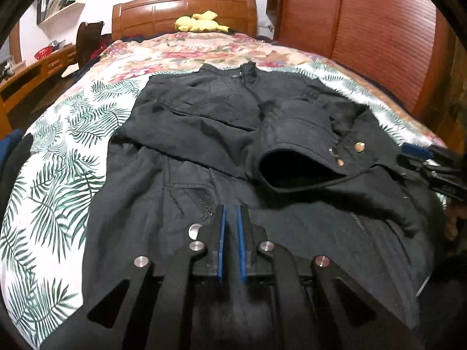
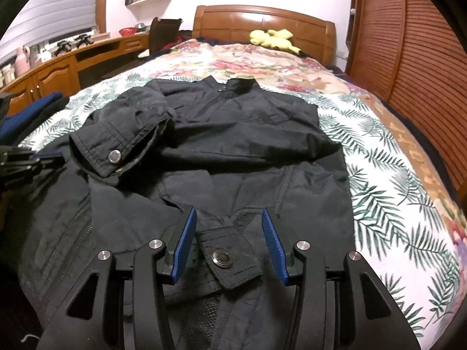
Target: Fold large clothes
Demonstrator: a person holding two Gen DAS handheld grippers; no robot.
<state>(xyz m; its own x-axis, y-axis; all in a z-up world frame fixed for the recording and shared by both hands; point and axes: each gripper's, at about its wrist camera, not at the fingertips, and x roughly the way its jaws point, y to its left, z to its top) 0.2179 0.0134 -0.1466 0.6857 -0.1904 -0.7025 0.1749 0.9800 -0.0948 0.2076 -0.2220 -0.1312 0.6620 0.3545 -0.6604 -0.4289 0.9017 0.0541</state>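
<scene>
**Both sleeves in, hem next**

The black jacket [image 2: 221,151] lies front-up on the leaf-print bedspread [image 2: 388,192], collar toward the headboard [image 2: 262,26], with both sleeves already laid across the chest. The left gripper [image 1: 232,213] hangs over the lower front with its blue pads nearly touching and nothing between them. The right gripper [image 2: 227,218] hovers above the snap tab [image 2: 223,258] at the hem, its jaws apart and clear of the cloth.

The step in hand looks like folding the bottom up toward the collar. To do it well, each gripper should bite the hem near its own corner, catching both layers, not just the tab. The left one needs to spread its pads before it goes down. Lift both sides together and level, so the sleeve cuff [image 2: 116,148] stays put, then lay the hem just short of the collar.
</scene>
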